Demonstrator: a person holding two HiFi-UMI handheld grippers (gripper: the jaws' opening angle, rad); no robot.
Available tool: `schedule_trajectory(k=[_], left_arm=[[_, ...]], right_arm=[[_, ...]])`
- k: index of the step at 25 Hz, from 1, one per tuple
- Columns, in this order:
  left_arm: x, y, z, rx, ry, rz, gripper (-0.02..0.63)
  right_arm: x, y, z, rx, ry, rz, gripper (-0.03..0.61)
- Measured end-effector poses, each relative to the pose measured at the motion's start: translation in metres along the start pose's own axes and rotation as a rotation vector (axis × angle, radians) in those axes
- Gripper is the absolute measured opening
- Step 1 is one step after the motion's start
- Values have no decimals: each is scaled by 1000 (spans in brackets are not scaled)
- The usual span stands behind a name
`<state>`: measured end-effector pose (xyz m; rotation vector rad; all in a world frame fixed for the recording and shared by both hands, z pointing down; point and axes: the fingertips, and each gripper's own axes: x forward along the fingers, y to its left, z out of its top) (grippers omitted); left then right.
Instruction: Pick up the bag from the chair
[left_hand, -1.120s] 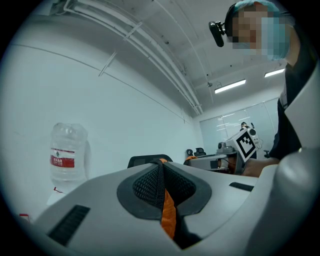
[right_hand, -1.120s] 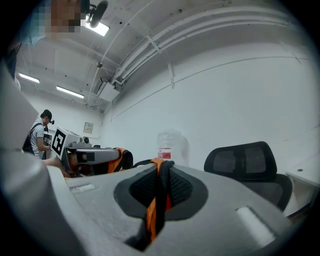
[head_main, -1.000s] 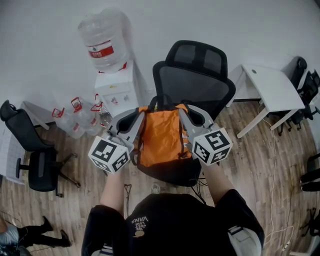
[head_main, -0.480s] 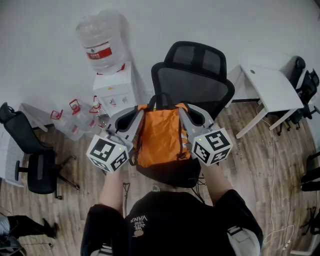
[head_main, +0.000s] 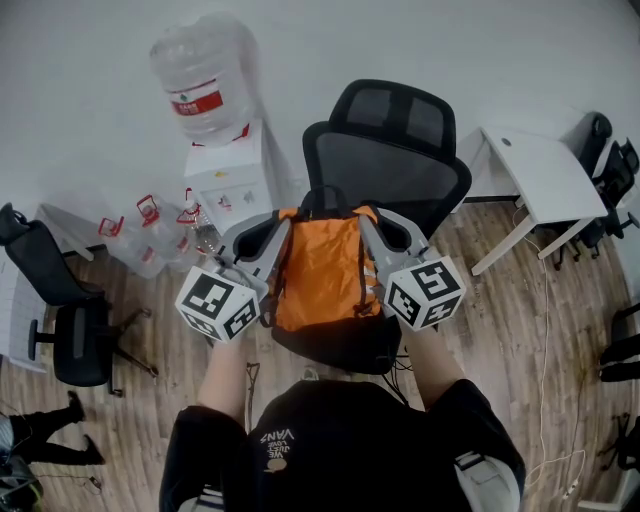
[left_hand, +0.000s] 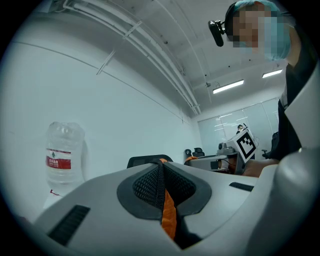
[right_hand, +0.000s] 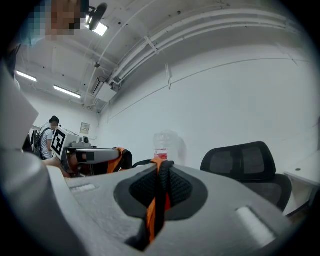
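Orange bag (head_main: 322, 270) in left gripper (head_main: 280, 226), right gripper (head_main: 368, 222)

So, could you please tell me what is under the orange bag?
The black chair: only its seat's front edge shows below the orange bag. The rest of the seat is covered.

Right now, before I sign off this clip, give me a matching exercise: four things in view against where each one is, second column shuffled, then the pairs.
Things:
1. orange bag
2. water jug
3. white table
4. small black chair

Places:
A. on top of the white dispenser
B. far left, on the wooden floor
C. straps clamped in the left gripper and right gripper, at the mesh chair
D. right of the mesh chair

Pairs: 1-C, 2-A, 3-D, 4-B
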<state>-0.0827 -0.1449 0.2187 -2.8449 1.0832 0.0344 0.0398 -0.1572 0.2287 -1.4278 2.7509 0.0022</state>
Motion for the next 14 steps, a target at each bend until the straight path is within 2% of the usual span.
schedule_trajectory(k=[14], left_arm=[[2, 2, -6, -9, 12, 4, 29]], right_arm=[[3, -2, -6, -2, 11, -1, 8]])
